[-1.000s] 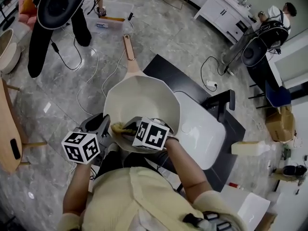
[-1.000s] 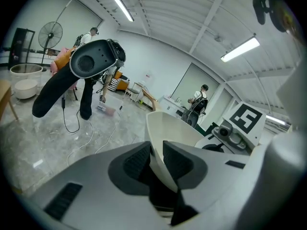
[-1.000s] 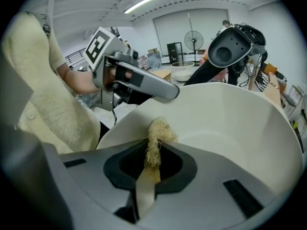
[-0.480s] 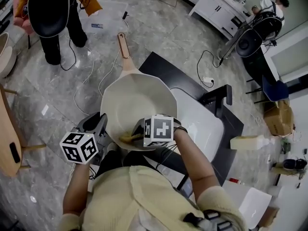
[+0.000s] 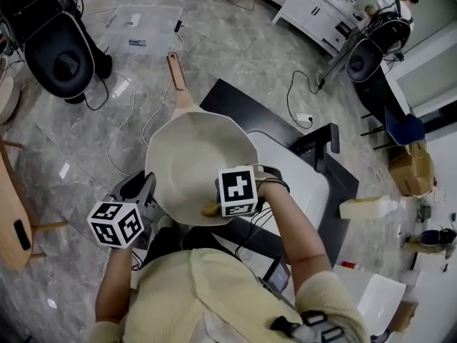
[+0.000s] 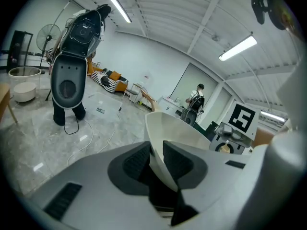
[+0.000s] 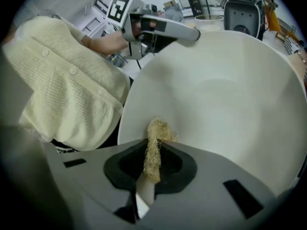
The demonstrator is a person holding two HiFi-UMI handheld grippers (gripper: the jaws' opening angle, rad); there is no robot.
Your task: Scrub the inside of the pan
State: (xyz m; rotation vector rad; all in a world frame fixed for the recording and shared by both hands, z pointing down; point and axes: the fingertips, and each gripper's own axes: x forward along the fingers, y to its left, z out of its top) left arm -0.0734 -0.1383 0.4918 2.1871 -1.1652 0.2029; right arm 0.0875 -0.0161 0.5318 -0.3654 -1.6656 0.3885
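Here, a cream-coloured pan (image 5: 200, 152) is seen from above, held up beside the near-left edge of a dark counter (image 5: 239, 106) into which a white sink (image 5: 303, 191) is set. The pan's wooden handle (image 5: 175, 73) is pointed away from the person, out over a grey marbled floor (image 5: 71, 141) strewn with cables.

The pan's near rim is clamped between the jaws of the left gripper (image 5: 150, 193) (in the left gripper view, the thin pale wall is seen pinched between the two dark pads).

The right gripper (image 5: 214, 207) is pointed steeply down into the pan, by its near-right wall. Its jaws are closed on a straw-coloured, fibrous scrubber (image 7: 154, 145). The scrubber's frayed tip is laid against the pan's inner surface, just inside the near rim.

A cream knitted sweater (image 5: 200, 291) is worn by the person holding both grippers.
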